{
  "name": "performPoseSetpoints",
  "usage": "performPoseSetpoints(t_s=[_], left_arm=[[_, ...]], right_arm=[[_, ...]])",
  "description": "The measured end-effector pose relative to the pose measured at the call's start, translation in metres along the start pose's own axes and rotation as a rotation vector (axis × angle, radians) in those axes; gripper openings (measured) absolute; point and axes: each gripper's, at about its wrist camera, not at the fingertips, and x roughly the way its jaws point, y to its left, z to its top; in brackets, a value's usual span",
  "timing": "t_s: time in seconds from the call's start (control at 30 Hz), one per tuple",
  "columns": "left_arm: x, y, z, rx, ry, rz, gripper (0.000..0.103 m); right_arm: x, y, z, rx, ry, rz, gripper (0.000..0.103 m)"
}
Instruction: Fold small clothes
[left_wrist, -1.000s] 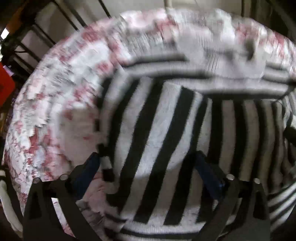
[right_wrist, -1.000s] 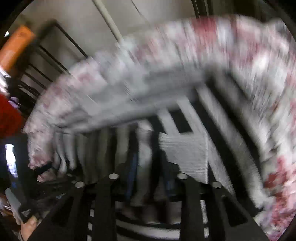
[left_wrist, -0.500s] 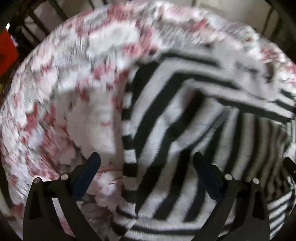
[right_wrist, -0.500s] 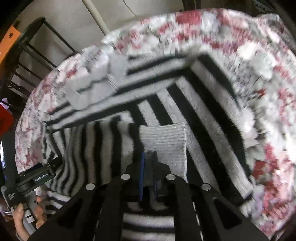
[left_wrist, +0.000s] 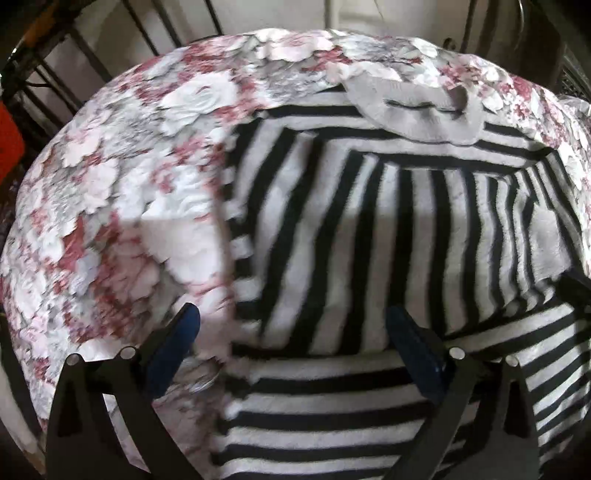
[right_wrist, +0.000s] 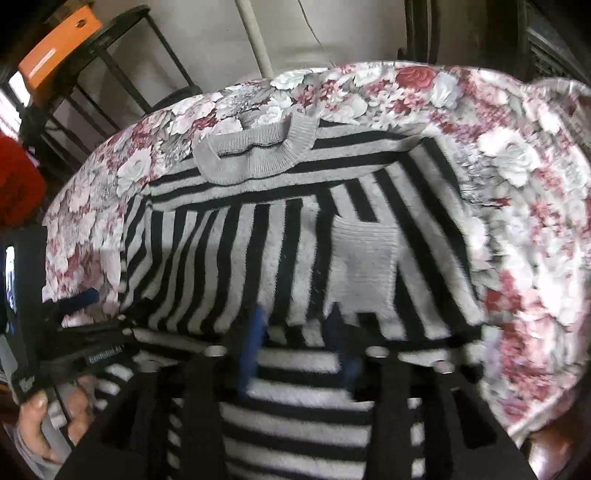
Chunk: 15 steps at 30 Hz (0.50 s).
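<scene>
On floral cloth (left_wrist: 110, 192), striped sweater (left_wrist: 332, 251).

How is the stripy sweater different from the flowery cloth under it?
The sweater has black and white stripes; the flowery cloth shows pink and white roses. The sweater looks fuzzy and knitted, with a grey ribbed collar; the cloth looks smooth and printed. The sweater lies on top, sleeves folded in; the cloth is spread flat beneath and reaches out past it on all sides. Both are soft fabric.
</scene>
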Motion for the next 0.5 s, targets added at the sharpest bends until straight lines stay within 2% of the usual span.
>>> performPoseSetpoints(t_s=[0.03, 0.07, 0.1, 0.13, 0.17, 0.2, 0.23, 0.3, 0.37, 0.4, 0.43, 0.47, 0.5], left_arm=[[0.017, 0.001, -0.01, 0.018, 0.083, 0.028, 0.098], [0.036, 0.0, -0.021, 0.031, 0.177, 0.017, 0.099], [0.05, 0.0, -0.032, 0.024, 0.237, -0.009, 0.099], [0.045, 0.004, -0.041, -0.011, 0.184, -0.022, 0.099], [0.038, 0.004, -0.043, -0.008, 0.187, -0.016, 0.099], [0.029, 0.004, -0.044, -0.006, 0.194, -0.009, 0.098], [0.019, 0.006, -0.046, -0.01, 0.181, -0.004, 0.098], [-0.011, 0.011, -0.054, -0.022, 0.119, -0.018, 0.098], [-0.036, 0.016, -0.068, -0.024, 0.09, -0.065, 0.098], [-0.039, 0.016, -0.078, -0.01, 0.098, -0.075, 0.098], [-0.035, 0.015, -0.086, 0.001, 0.126, -0.059, 0.098], [-0.024, 0.016, -0.103, 0.013, 0.187, -0.034, 0.098], [-0.003, 0.012, -0.119, 0.027, 0.293, -0.022, 0.099]], right_arm=[[0.006, -0.001, -0.007, -0.005, 0.043, -0.002, 0.056], [0.018, -0.007, -0.013, -0.007, 0.114, -0.006, 0.056], [0.038, -0.011, -0.028, -0.004, 0.209, -0.017, 0.057], [0.046, -0.014, -0.039, -0.018, 0.227, -0.025, 0.055], [0.039, -0.013, -0.045, -0.043, 0.192, -0.039, 0.053], [0.029, -0.012, -0.045, -0.04, 0.175, -0.056, 0.047], [0.01, -0.013, -0.047, -0.023, 0.137, -0.056, 0.047], [-0.037, -0.012, -0.052, -0.01, 0.021, 0.007, 0.047], [-0.058, -0.011, -0.064, -0.026, -0.009, 0.023, 0.047], [-0.056, -0.012, -0.073, -0.036, 0.022, 0.024, 0.047], [-0.043, -0.012, -0.084, -0.043, 0.097, 0.01, 0.047], [-0.024, -0.016, -0.094, -0.043, 0.178, -0.006, 0.047], [-0.003, -0.018, -0.108, -0.062, 0.258, -0.028, 0.047]])
